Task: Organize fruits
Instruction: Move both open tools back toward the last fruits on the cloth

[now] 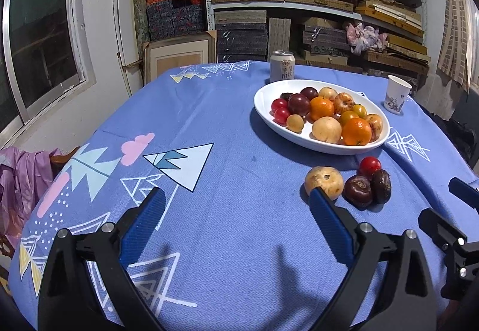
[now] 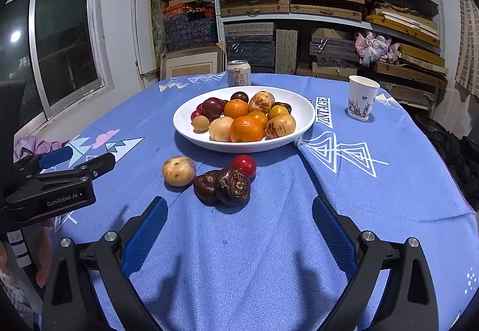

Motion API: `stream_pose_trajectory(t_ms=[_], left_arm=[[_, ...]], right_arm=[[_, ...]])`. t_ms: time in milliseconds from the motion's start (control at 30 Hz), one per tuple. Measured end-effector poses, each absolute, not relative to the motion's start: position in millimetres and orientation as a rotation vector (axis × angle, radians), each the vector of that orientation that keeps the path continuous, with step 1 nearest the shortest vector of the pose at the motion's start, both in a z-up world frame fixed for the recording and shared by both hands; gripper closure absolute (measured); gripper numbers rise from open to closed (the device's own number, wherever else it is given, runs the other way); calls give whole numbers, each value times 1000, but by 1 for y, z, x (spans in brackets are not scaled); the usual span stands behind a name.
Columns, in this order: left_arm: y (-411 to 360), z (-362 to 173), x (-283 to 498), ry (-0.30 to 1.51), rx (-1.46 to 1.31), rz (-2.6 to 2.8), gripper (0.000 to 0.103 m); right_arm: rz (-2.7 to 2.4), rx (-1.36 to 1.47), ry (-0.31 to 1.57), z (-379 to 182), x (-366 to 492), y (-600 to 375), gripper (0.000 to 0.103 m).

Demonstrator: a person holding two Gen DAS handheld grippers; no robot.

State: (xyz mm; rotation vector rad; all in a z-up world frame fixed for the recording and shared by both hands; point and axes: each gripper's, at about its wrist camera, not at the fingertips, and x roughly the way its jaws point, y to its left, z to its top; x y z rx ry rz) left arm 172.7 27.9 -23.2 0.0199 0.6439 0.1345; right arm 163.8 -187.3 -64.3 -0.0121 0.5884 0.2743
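"GenRobot.AI" marked the left claw [image 2: 89, 165] at left of the right view — which alone showed "VINTAGE" on the tablecloth [image 2: 324, 112]; both claws gaped wide, the right claw [image 2: 239, 211] empty.

Bowl [image 2: 302, 109] w/ fruits sits mid-table. Can [image 2: 238, 73] stands just behind it, cup [image 2: 361, 101] to the right, apart. In front of bowl, on the cloth [image 2: 239, 256]: four loose fruits [image 2: 233, 186], one [image 2: 178, 171] at left, three touching at right.

Blue-clothed table [image 2: 269, 241]: fruit plate [image 2: 302, 121], can [image 2: 238, 72], cup [image 2: 361, 97], 4 loose fruits [image 2: 221, 181]
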Motion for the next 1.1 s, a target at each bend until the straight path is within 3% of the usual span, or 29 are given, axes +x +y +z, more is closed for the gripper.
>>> stream_pose_trajectory(t_ms=[100, 900, 1100], left_arm=[[27, -26, 177, 660, 24, 131, 4], [-19, -62, 253, 822, 104, -32, 4], [-6, -54, 243, 768, 143, 74, 4]], right_arm=[[279, -7, 596, -65, 165, -188, 5], [271, 10, 668, -74, 173, -190, 5], [270, 20, 675, -75, 174, -191, 5]])
